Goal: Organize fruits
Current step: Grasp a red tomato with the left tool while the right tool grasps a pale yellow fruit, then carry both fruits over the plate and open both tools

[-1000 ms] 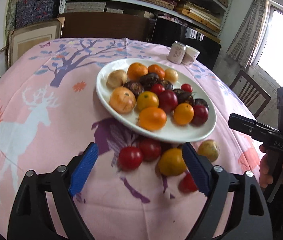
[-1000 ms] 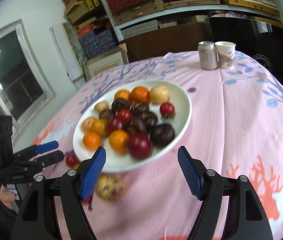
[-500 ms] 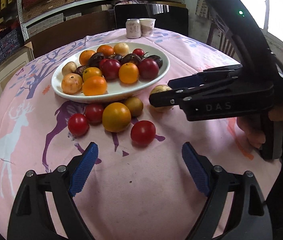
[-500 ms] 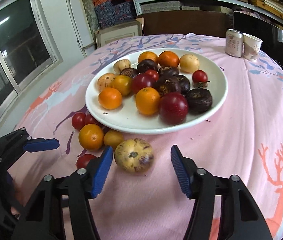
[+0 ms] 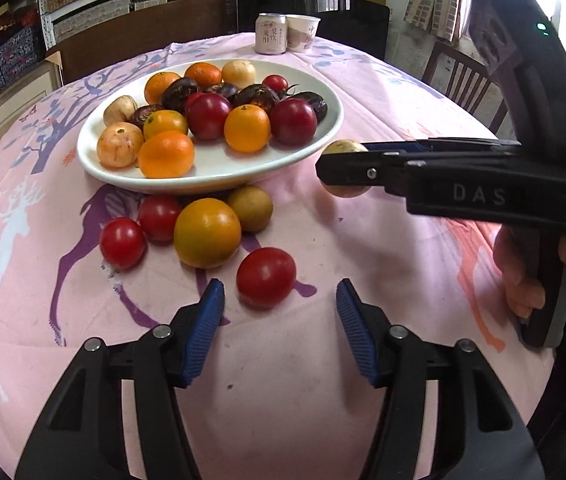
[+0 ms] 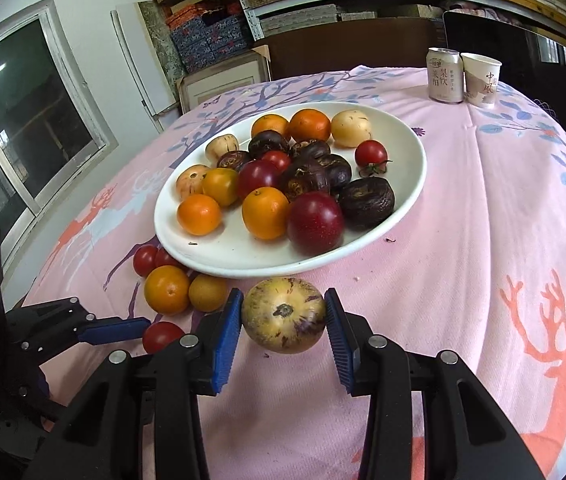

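The right gripper (image 6: 283,320) is closing, both pads touching the yellow fruit (image 6: 283,314) just beside the white plate (image 6: 403,216). The left gripper (image 5: 279,320) is closing too, with nothing between its fingers; a red tomato (image 5: 265,277) sits just beyond them.

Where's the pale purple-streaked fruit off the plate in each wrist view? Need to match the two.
Left wrist: the pale purple-streaked fruit sits right of centre, just off the white plate's right rim, mostly hidden behind the right gripper's finger.
Right wrist: the same fruit is low centre, between the closing blue pads, both pads against its sides.
Shared landmark: the drink can beside the paper cup at the table's far edge.
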